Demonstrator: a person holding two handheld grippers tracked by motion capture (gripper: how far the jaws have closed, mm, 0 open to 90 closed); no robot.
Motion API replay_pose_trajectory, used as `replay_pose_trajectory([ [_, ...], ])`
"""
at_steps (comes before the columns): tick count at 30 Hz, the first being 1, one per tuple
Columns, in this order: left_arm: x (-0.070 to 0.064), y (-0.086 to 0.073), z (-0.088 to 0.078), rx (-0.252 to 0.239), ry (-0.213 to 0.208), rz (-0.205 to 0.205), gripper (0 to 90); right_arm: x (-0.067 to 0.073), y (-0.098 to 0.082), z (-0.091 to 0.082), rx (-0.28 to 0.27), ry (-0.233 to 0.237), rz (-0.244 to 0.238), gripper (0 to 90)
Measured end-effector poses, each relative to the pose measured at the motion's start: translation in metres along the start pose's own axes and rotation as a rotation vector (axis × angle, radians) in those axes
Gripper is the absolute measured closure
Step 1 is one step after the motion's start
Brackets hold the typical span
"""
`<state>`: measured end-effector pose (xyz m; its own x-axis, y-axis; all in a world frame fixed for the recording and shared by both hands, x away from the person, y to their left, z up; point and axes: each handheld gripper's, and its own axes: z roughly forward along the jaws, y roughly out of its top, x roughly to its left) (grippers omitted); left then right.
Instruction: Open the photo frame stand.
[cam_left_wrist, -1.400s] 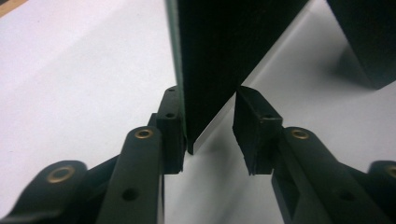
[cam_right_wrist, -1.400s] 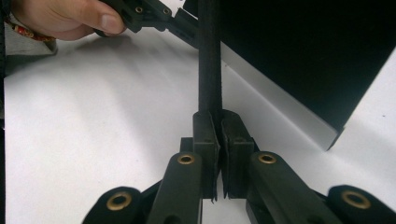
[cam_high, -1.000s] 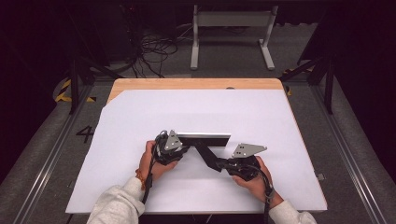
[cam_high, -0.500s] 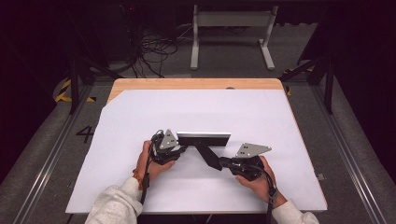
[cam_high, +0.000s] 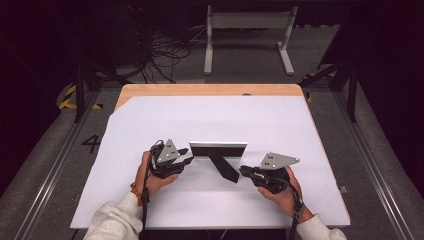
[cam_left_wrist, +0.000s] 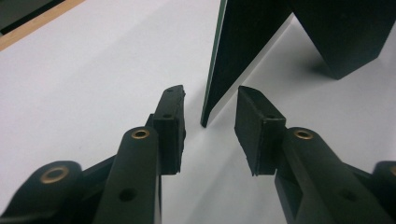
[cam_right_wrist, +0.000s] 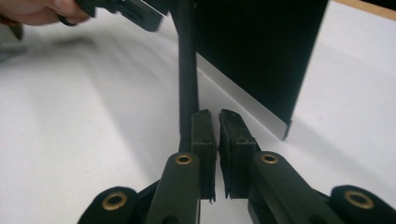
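Note:
A black picture frame (cam_high: 218, 148) stands upright on the white sheet (cam_high: 210, 120), propped by its black back leg (cam_high: 224, 167). My left gripper (cam_high: 186, 155) is at the frame's left end. Its jaws have just been opening, and in the left gripper view the gripper (cam_left_wrist: 210, 100) is open, with the frame's edge (cam_left_wrist: 233, 42) just beyond the tips and apart from the pads. My right gripper (cam_high: 243, 171) sits at the leg's foot. In the right gripper view it (cam_right_wrist: 214, 116) is shut with nothing between the pads, and the leg (cam_right_wrist: 187, 60) rises just left of its left jaw.
The table's bare wooden edge (cam_high: 210, 90) runs along the far side. A white metal stand (cam_high: 247, 35) and loose cables (cam_high: 165, 55) lie on the floor beyond. The sheet's near edge (cam_high: 210, 225) lies just below my hands.
My left gripper has opened and drawn back to the left from the frame's end. The frame stays upright and the right gripper has kept still.

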<state>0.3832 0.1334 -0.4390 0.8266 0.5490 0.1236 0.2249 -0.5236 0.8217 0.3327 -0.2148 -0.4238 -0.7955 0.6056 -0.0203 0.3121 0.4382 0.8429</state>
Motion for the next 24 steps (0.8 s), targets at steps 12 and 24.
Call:
replay_pose_trajectory([
  [12, -0.002, -0.008, -0.033, -0.010, 0.011, 0.013, 56.7, -0.002, 0.000, -0.013, -0.006, -0.082, -0.060, 83.4],
  [24, -0.012, -0.033, -0.061, 0.012, 0.014, -0.004, 58.7, -0.003, 0.002, -0.013, -0.016, -0.113, -0.079, 80.8],
])
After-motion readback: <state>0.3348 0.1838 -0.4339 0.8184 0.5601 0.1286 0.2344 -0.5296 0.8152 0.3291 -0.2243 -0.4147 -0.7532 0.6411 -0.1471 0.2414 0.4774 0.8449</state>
